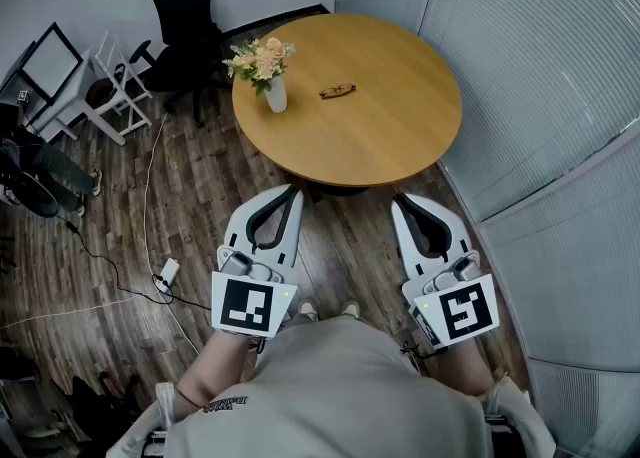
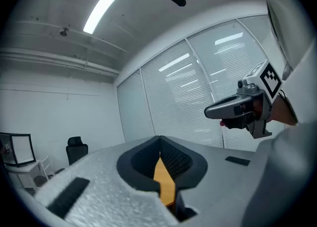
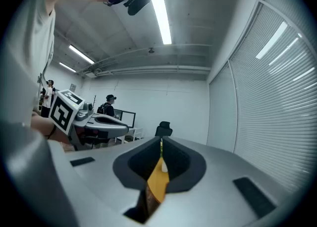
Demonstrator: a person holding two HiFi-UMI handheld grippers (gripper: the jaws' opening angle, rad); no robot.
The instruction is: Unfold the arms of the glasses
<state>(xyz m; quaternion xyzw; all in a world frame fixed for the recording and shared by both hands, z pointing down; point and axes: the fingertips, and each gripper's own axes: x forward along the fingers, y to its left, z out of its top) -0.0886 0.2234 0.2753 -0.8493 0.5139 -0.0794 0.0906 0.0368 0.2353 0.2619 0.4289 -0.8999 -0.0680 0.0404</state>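
Round wooden table [image 1: 400,136] seen ahead of both grippers. Left gripper [image 1: 291,190] and right gripper [image 1: 399,198] held side by side short of table's near edge, jaws of each pressed together, nothing gripped. Flower vase [image 1: 275,94] set at table's left side. Glasses [image 1: 337,92] laid just right of vase, well apart from both grippers.

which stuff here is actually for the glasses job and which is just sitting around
For the job:
- glasses, lying on the round table
- left gripper and right gripper, both with fingers together, holding nothing, not yet over the table

Just lying about:
- vase of flowers, on the same table, apart from the glasses
- black office chair
- cable on the floor
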